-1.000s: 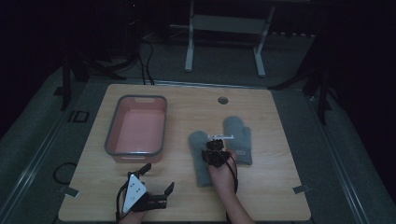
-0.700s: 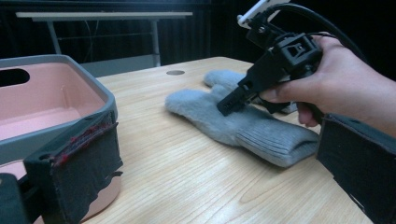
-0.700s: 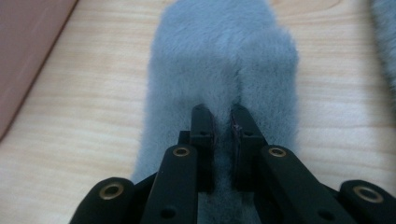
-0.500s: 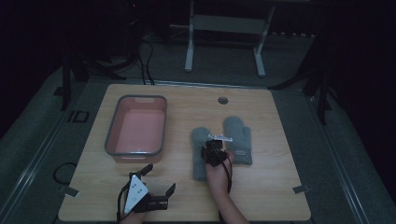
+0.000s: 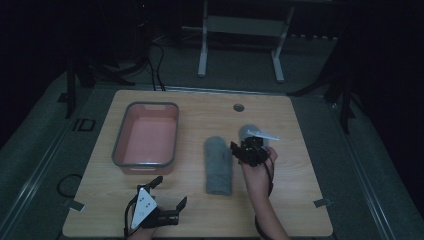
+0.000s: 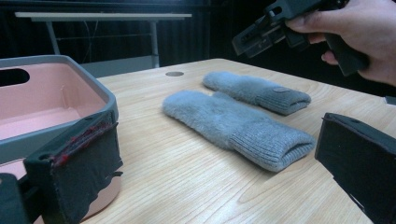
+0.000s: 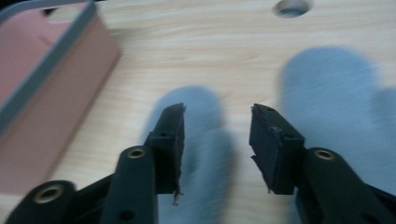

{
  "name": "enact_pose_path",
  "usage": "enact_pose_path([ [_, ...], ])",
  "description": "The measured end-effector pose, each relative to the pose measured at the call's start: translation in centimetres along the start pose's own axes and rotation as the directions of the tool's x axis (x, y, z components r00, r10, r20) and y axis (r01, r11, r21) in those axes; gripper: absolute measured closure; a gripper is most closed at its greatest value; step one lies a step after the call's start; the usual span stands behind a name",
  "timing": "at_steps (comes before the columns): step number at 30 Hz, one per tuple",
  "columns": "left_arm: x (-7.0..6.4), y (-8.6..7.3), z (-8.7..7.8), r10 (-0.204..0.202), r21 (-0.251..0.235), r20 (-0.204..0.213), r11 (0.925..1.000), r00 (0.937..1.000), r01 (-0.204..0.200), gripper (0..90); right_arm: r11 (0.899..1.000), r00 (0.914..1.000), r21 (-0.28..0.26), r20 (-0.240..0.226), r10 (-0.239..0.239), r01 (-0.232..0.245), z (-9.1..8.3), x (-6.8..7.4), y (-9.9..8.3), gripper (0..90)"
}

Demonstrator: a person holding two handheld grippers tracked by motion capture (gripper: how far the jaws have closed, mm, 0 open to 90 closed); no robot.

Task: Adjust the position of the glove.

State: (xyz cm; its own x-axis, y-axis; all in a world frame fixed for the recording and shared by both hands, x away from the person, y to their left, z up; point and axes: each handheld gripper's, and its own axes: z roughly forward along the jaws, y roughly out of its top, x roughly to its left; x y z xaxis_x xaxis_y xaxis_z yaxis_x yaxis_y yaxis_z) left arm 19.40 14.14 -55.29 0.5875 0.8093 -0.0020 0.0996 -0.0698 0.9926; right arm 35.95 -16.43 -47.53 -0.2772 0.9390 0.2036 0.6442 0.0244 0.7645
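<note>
1. Your right gripper (image 5: 248, 148) has lifted off the two grey mittens since the earlier frame; its jaws gape wide, holding nothing.
2. The near mitten (image 5: 219, 164) lies centre frame on the desk (image 5: 295, 210), the far mitten (image 6: 257, 91) beside it.
3. Your left gripper (image 5: 170, 197), lower left, stays wide open and empty.
4. The pink bin (image 5: 146, 140) at left holds nothing.

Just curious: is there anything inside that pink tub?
The pink tub looks empty; its bare floor shows from above. In the left gripper view its near wall hides part of the floor.
</note>
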Motion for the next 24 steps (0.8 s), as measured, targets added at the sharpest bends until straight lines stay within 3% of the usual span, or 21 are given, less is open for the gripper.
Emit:
enact_pose_path([
  [4,0.0,0.0,0.0,0.0,0.002,-0.001,1.0,1.0,0.0,0.1,0.998,0.9968,0.067,0.079,0.003,-0.008,0.7,-2.4,0.9,45.8],
  [7,0.1,0.0,0.0,-0.005,0.001,-0.002,1.0,1.0,0.005,0.1,0.994,0.9937,0.11,0.111,0.012,-0.024,1.3,-4.0,1.1,44.5],
  [9,0.2,0.0,0.0,-0.007,0.003,-0.002,1.0,1.0,0.007,0.1,0.99,0.9898,0.138,0.142,-0.01,-0.01,1.9,-4.9,1.2,39.3],
  [14,0.2,0.0,-0.1,-0.011,-0.002,0.0,0.9999,0.9999,0.011,0.1,0.982,0.9793,0.188,0.192,-0.063,0.026,3.9,-6.3,1.0,40.5],
  [16,0.2,0.0,-0.1,-0.011,0.0,-0.002,0.9999,0.9999,0.011,0.1,0.978,0.9798,0.209,0.188,-0.067,0.027,4.6,-6.9,0.8,47.0],
  [19,0.3,0.0,-0.1,-0.015,0.003,-0.003,0.9999,0.9999,0.015,0.1,0.968,0.9804,0.251,0.188,-0.06,0.011,5.7,-7.5,0.4,47.2],
  [21,0.3,0.0,-0.1,-0.012,0.005,-0.003,0.9999,0.9999,0.012,0.1,0.964,0.9808,0.265,0.185,-0.062,0.011,6.2,-7.5,0.1,47.8],
  [24,0.2,0.0,-0.1,-0.008,0.008,-0.002,0.9999,1.0,0.008,0.1,0.962,0.9748,0.27,0.202,-0.095,0.038,6.7,-7.2,-0.3,52.7],
])
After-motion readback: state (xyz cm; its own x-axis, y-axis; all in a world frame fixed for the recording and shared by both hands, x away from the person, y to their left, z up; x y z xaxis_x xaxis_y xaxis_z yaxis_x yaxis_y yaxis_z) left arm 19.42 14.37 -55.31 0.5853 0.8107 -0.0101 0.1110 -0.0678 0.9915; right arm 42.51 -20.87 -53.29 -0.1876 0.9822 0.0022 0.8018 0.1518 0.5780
